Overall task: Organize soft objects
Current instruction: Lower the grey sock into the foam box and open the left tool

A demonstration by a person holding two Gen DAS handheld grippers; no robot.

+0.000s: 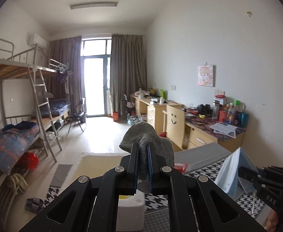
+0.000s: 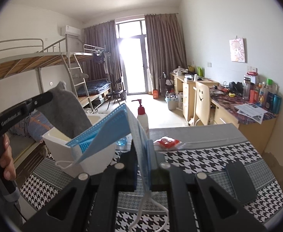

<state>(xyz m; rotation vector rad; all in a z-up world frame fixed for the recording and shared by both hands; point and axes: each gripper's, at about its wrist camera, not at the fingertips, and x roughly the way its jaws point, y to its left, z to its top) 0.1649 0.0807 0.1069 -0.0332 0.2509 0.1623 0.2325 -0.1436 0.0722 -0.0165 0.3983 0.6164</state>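
Note:
In the left wrist view my left gripper (image 1: pixel 142 147) is shut on a grey sock (image 1: pixel 147 135), whose ends flop over both fingers above the table. Under it stands a white bin (image 1: pixel 129 210). In the right wrist view my right gripper (image 2: pixel 142 145) is shut on a blue face mask (image 2: pixel 110 133). The mask fans out to the left over the white bin (image 2: pixel 95 154), and an ear loop dangles below the fingers. The left gripper (image 2: pixel 46 96) holds the grey sock (image 2: pixel 66 112) above the bin's far left side. The same mask (image 1: pixel 232 170) shows at the right of the left wrist view.
The table wears a black-and-white houndstooth cloth (image 2: pixel 209 158). On it lie a dark phone (image 2: pixel 240 181) and a red packet (image 2: pixel 166 142), and a red-topped pump bottle (image 2: pixel 142 116) stands there. Bunk beds (image 1: pixel 15 135) line the left wall and cluttered desks (image 2: pixel 247 112) the right.

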